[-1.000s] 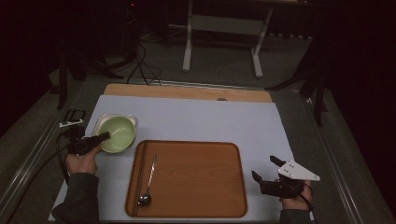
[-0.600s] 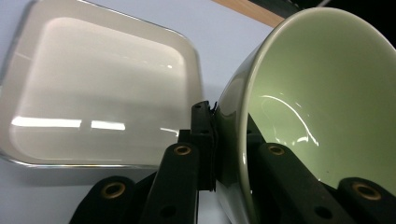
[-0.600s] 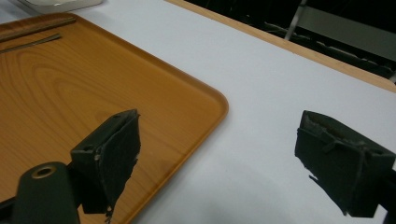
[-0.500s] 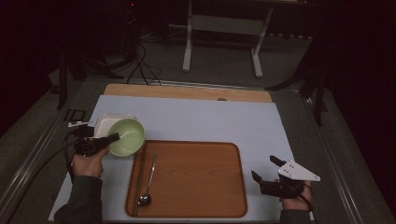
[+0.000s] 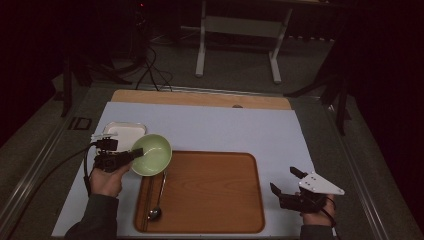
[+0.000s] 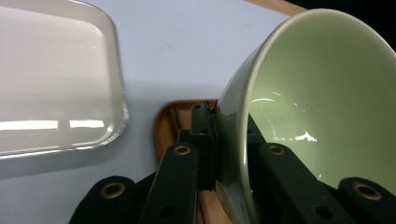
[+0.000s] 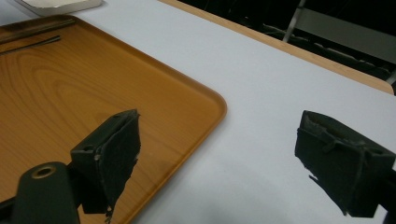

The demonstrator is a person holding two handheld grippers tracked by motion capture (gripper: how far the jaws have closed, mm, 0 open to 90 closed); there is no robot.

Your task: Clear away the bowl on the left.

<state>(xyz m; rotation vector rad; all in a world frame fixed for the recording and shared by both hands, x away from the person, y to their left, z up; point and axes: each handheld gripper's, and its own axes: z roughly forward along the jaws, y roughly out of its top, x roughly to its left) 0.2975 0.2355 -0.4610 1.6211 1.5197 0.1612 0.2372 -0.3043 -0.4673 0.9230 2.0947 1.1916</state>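
My left gripper (image 5: pixel 131 156) is shut on the rim of a pale green bowl (image 5: pixel 152 154), held just above the top left corner of the wooden tray (image 5: pixel 215 195). In the left gripper view the bowl (image 6: pixel 322 102) is tilted, its wall pinched between the two black jaws, one inside and one outside. A metal spoon (image 5: pixel 156 202) and chopsticks (image 5: pixel 144 205) lie along the tray's left side. My right gripper (image 5: pixel 284 181) rests open on the blue mat at the right of the tray, nothing between its fingers (image 7: pixel 109 154).
A white rectangular dish (image 5: pixel 120 133) sits on the mat behind the left hand, also in the left gripper view as a white dish (image 6: pixel 51 79). The tray's wide middle (image 7: pixel 70 93) is bare wood. A wooden strip (image 5: pixel 200 98) borders the mat's far edge.
My left gripper has carried the green bowl off the white dish, rightward and nearer, to the tray's top left corner. The right gripper has stayed put.
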